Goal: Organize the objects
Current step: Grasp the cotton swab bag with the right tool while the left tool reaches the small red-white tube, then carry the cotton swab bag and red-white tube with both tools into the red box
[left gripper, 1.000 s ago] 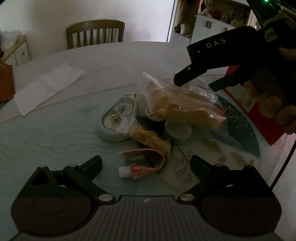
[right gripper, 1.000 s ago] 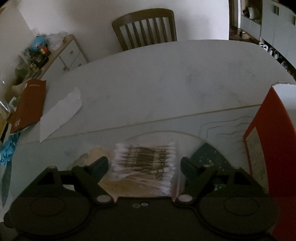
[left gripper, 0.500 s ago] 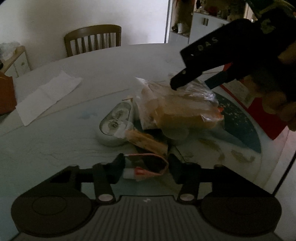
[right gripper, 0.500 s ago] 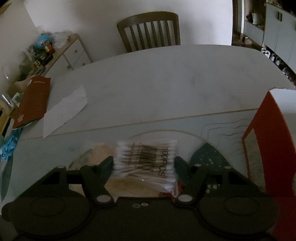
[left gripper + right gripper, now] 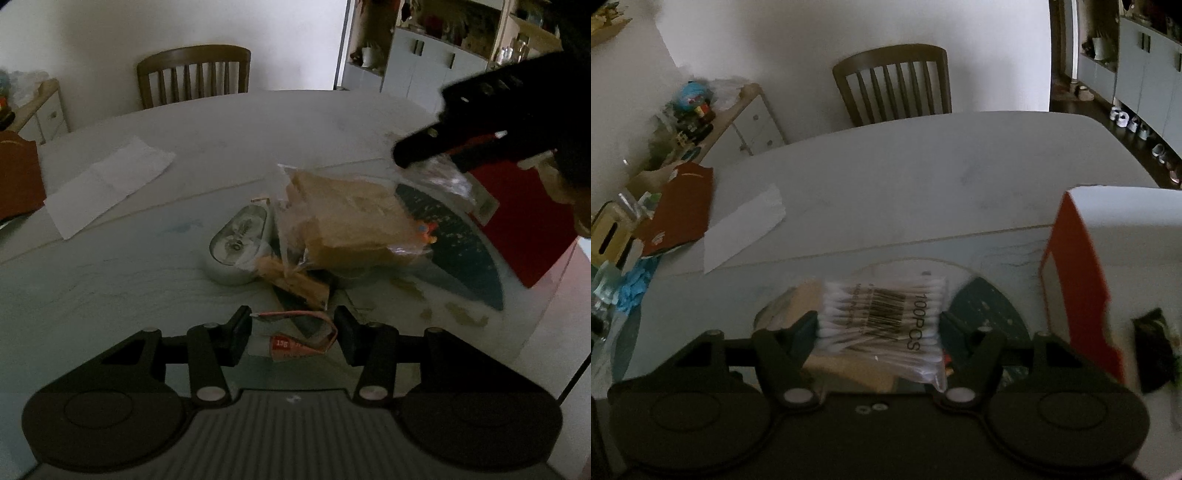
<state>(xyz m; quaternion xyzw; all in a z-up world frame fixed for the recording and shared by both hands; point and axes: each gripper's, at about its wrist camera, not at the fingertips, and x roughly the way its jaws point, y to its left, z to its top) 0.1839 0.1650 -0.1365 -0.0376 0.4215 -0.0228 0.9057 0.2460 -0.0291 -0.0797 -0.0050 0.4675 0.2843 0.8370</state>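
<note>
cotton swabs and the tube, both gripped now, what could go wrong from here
1. The right gripper holds the cotton swabs by a soft, slippery bag; it could slide out when lifted.
2. The left gripper pinches a curled, half-squeezed tube; it may buckle or twist free.
3. The bread bag sits close under the right gripper in the left wrist view; the swab bag could snag it and drag the pile.

Pale round table (image 5: 314, 122) with white paper sheet (image 5: 107, 184), red box (image 5: 524, 218), oval case (image 5: 236, 243).
</note>
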